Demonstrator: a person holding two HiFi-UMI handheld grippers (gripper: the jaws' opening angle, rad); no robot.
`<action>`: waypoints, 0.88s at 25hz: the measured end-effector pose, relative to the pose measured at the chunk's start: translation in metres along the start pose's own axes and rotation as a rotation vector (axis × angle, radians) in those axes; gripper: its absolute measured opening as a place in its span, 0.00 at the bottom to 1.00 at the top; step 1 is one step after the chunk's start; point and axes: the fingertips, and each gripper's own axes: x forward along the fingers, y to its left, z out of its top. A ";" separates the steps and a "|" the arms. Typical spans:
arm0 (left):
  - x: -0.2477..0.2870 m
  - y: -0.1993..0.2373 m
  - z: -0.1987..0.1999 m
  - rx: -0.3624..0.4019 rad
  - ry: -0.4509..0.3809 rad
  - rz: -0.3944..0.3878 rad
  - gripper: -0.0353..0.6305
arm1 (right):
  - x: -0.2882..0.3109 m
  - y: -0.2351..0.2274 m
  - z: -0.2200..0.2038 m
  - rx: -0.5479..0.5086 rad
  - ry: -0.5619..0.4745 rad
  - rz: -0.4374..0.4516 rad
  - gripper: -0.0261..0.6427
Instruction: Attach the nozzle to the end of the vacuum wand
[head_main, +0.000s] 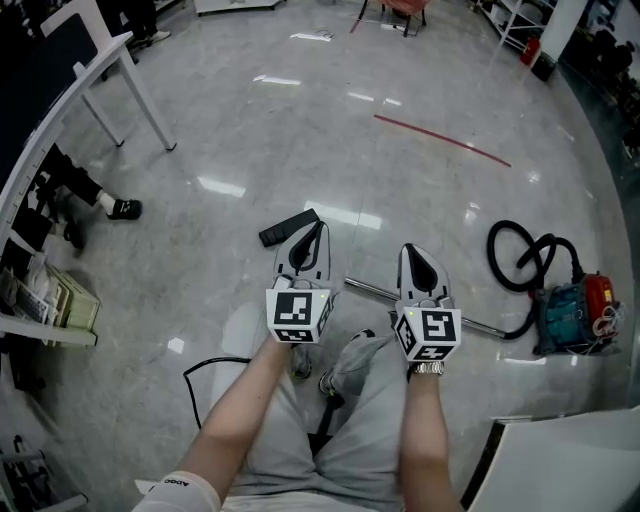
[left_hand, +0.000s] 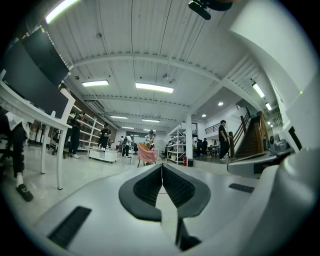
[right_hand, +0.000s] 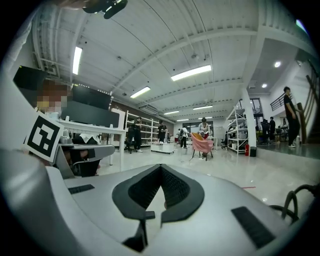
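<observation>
In the head view a black floor nozzle (head_main: 287, 228) lies on the grey floor, just left of my left gripper (head_main: 318, 230). A thin metal vacuum wand (head_main: 371, 291) lies flat, running right behind my right gripper (head_main: 414, 252) toward a blue and red vacuum (head_main: 573, 311) with a looped black hose (head_main: 520, 256). Both grippers are held level above the floor, side by side. The left gripper (left_hand: 162, 168) is shut with nothing between its pads. In its own view the right gripper (right_hand: 160, 171) is also shut and empty. A bit of hose (right_hand: 295, 200) shows at that view's right edge.
A white table (head_main: 101, 62) stands at the far left, with a person's shoe (head_main: 123, 208) beneath it and a low shelf of books (head_main: 62, 302). A red tape line (head_main: 441, 140) crosses the floor ahead. A black cable (head_main: 202, 368) lies by my legs; a white surface (head_main: 570, 455) fills the lower right.
</observation>
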 end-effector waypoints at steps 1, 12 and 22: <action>0.001 0.000 0.004 0.003 -0.009 -0.004 0.07 | 0.000 0.000 0.002 -0.001 -0.008 0.003 0.04; 0.005 0.038 0.019 -0.034 0.039 0.039 0.07 | 0.004 -0.002 -0.006 0.087 0.022 0.080 0.04; 0.034 0.101 -0.084 0.273 0.233 -0.245 0.07 | 0.043 -0.035 -0.113 -0.013 0.313 0.299 0.04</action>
